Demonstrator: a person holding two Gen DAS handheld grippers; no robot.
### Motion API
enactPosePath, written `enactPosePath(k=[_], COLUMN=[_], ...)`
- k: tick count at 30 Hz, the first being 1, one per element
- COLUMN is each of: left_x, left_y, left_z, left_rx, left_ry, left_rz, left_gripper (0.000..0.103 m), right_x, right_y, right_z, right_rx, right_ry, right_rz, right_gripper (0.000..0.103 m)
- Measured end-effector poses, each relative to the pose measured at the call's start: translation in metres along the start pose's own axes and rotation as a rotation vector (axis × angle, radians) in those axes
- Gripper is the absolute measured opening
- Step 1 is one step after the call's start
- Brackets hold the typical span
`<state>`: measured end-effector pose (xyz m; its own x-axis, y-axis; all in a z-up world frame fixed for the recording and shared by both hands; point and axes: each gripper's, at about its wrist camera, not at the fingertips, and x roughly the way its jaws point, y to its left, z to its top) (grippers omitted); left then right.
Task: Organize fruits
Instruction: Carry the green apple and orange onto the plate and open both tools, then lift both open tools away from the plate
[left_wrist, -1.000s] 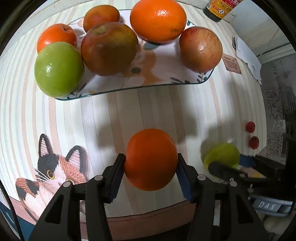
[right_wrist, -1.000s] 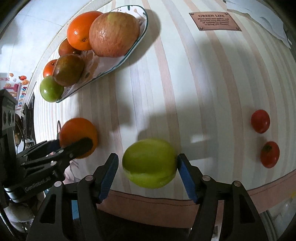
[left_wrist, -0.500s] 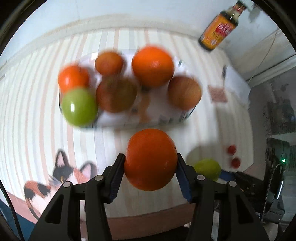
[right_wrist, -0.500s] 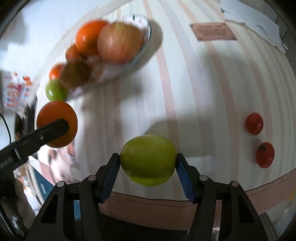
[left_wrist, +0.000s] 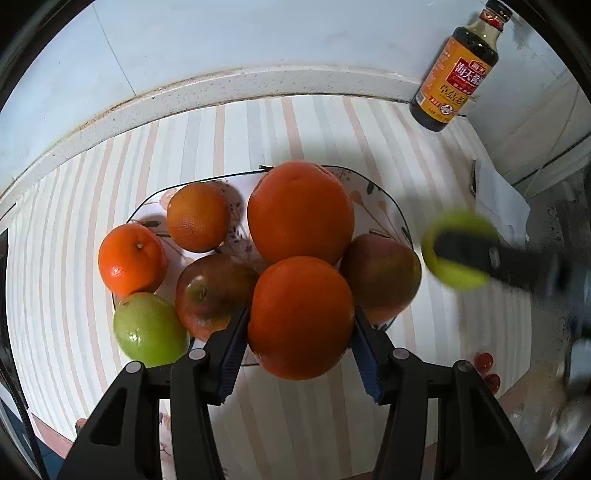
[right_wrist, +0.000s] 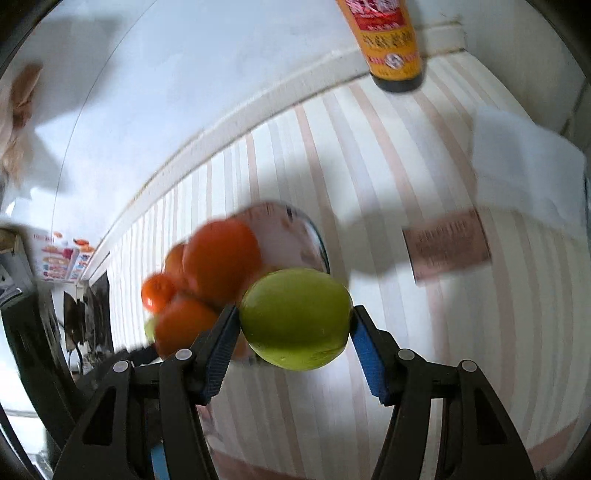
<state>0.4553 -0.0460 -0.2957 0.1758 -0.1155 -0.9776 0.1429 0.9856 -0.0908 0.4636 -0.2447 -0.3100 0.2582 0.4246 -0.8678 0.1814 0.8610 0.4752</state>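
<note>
In the left wrist view my left gripper (left_wrist: 299, 314) is shut on an orange (left_wrist: 301, 332) and holds it above the near edge of a patterned plate (left_wrist: 384, 199). The plate carries a big orange (left_wrist: 300, 212), a smaller orange (left_wrist: 197, 217), a mandarin (left_wrist: 132, 256), two reddish apples (left_wrist: 210, 291) and a green fruit (left_wrist: 149, 328). My right gripper (right_wrist: 294, 310) is shut on a green fruit (right_wrist: 295, 332). It hangs in the air to the right of the plate (right_wrist: 314, 236), and shows blurred as the green fruit (left_wrist: 460, 225) in the left wrist view.
A dark sauce bottle (left_wrist: 456, 70) with an orange label stands at the back right by the wall. White paper (left_wrist: 498, 203) and a brown printed label (right_wrist: 447, 247) lie right of the plate. Two cherry tomatoes (left_wrist: 484, 362) sit near the table's front right edge.
Both grippers have risen off the striped cloth with their fruit and moved toward the plate. The right gripper's jaws closed onto the green fruit, which had lain loose between them.
</note>
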Motion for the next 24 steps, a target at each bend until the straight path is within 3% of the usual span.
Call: enactPosePath(k=[6, 15, 16, 17, 19, 20, 23, 24], left_x=[0.013, 0.002, 0.000, -0.001, -0.006, -0.009, -0.018, -0.021], left_y=[-0.002, 0.005, 0.006, 0.007, 0.011, 0.013, 0.020, 0.022], left_z=[0.000, 0.013, 0.015, 0.016, 0.015, 0.015, 0.015, 0.015], left_rx=[-0.029, -0.046, -0.052, -0.058, -0.075, -0.084, -0.105, -0.110], left_ry=[0.021, -0.022, -0.026, -0.027, -0.030, -0.032, -0.042, -0.048], left_rz=[-0.012, -0.010, -0.010, -0.010, -0.020, -0.017, -0.019, -0.014], left_gripper=[0.051, 0.051, 0.051, 0.051, 0.051, 0.051, 0.061, 0.071], right_x=[0.030, 0.067, 0.070, 0.070, 0.067, 0.064, 0.055, 0.052], right_y=[0.017, 0.022, 0.020, 0.018, 0.016, 0.016, 0.016, 0.017], right_z=[0.047, 0.064, 0.064, 0.064, 0.064, 0.064, 0.063, 0.062], right_rx=[-0.021, -0.025, -0.013, -0.005, 0.006, 0.005, -0.015, -0.031], right_ry=[0.021, 0.105, 0.116, 0.119, 0.111, 0.108, 0.106, 0.102], right_rz=[-0.022, -0.034, -0.036, -0.019, -0.010, -0.014, -0.043, -0.074], right_gripper=[0.064, 0.065, 0.067, 0.078, 0.089, 0.089, 0.093, 0.095])
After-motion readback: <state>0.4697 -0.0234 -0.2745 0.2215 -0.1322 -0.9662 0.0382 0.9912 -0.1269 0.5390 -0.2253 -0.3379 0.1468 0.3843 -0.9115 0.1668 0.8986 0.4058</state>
